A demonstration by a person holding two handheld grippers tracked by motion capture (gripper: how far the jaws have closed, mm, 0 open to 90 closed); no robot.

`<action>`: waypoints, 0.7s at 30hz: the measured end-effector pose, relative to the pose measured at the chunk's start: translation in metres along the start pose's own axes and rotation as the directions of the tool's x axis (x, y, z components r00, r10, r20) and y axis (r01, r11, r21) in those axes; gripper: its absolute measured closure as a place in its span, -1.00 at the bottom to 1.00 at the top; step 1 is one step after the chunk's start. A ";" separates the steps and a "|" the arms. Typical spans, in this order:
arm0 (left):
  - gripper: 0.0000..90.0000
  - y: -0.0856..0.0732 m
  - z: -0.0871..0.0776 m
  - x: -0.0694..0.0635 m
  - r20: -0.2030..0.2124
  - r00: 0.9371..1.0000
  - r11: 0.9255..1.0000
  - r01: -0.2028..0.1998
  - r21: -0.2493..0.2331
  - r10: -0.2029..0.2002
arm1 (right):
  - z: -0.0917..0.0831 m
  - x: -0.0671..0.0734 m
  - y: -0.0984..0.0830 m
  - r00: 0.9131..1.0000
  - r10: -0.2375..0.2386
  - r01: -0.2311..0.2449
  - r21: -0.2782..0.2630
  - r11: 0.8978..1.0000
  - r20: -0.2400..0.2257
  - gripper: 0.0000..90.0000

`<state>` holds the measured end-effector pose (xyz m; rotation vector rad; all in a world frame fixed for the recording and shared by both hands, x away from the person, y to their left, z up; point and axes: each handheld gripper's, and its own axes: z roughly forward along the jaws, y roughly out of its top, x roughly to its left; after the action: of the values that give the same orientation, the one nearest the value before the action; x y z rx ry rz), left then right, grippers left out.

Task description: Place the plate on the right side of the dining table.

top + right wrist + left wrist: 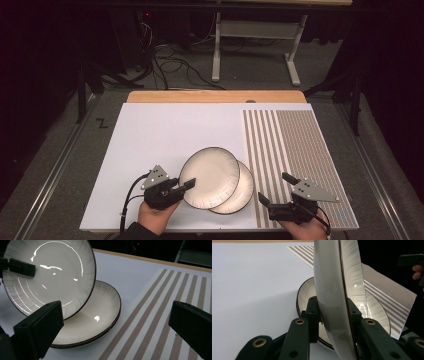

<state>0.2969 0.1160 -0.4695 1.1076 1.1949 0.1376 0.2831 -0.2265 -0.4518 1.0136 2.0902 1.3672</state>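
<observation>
A white board with a striped mat over its right part lies on a wooden table, in a dark room with carpet, floor cables and a grey desk frame beyond the far edge. The left gripper, near the board's near edge, is clamped on the rim of the upper plate, holding it tilted above the lower plate, which lies flat partly on the mat. The right gripper has its jaws spread wide with nothing between them, over the mat beside the plates, leaving the board's far and left parts bare.
</observation>
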 end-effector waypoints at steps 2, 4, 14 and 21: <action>0.59 0.000 0.000 0.000 0.001 1.000 1.000 -0.001 -0.001 0.001 | 0.001 0.000 0.000 1.000 -0.003 0.003 -0.001 1.000 -0.003 -0.99; 0.59 0.000 0.000 -0.001 0.003 1.000 1.000 -0.008 -0.002 0.008 | 0.003 0.001 0.001 1.000 -0.001 0.001 0.006 1.000 -0.012 -0.99; 0.59 0.000 0.001 -0.001 0.004 1.000 1.000 -0.011 -0.002 0.011 | 0.020 0.007 0.012 0.999 -0.012 0.012 0.010 1.000 -0.036 -0.97; 0.59 -0.001 0.001 -0.002 0.006 1.000 1.000 -0.016 -0.003 0.016 | 0.035 0.012 0.017 0.999 -0.012 0.014 0.043 0.999 -0.049 -0.94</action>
<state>0.2964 0.1142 -0.4690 1.1141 1.1805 0.1484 0.3058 -0.1923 -0.4505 0.9914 2.1671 1.3583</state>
